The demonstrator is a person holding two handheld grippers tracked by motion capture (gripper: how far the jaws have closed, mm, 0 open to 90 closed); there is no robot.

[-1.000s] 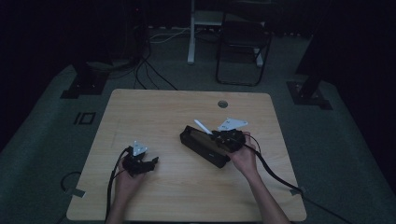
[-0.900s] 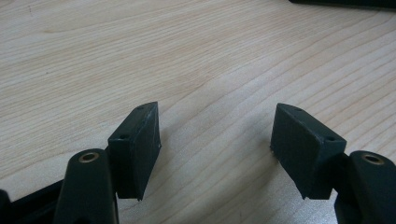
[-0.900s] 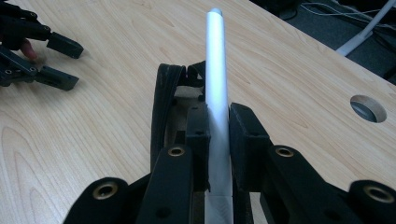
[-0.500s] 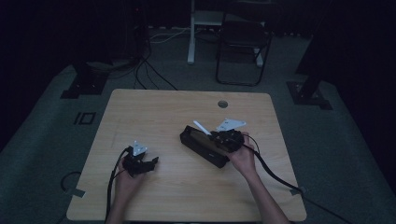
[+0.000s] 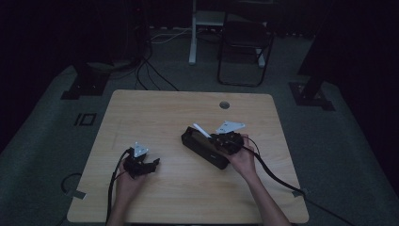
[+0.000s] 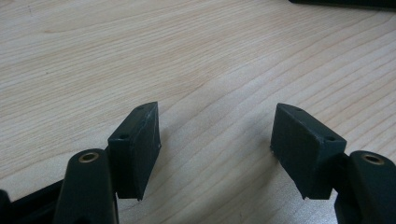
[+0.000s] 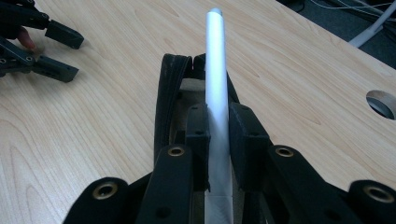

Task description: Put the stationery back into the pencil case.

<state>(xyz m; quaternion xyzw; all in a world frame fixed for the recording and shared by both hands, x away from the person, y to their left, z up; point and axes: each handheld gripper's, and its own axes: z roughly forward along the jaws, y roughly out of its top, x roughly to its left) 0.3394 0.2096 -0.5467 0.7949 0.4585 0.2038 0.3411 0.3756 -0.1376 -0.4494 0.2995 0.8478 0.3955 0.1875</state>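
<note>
A black pencil case (image 5: 203, 148) lies open on the wooden table (image 5: 155, 113), right of centre. My right gripper (image 5: 217, 140) is shut on a white pen (image 5: 201, 130) and holds it over the case. In the right gripper view the white pen (image 7: 217, 74) runs straight up between the pads (image 7: 198, 140), above the open mouth of the case (image 7: 169, 93). My left gripper (image 5: 153, 165) rests low over bare wood near the table's front left. Its jaws stand wide apart, and the left gripper (image 6: 215, 149) has nothing between them.
A round cable hole (image 5: 224, 104) sits near the table's far edge. Behind the table stand a folding chair (image 5: 244, 47) and stand bases on the floor. Cables trail from both grippers off the table's front. The left gripper (image 7: 51, 42) shows far left in the right gripper view.
</note>
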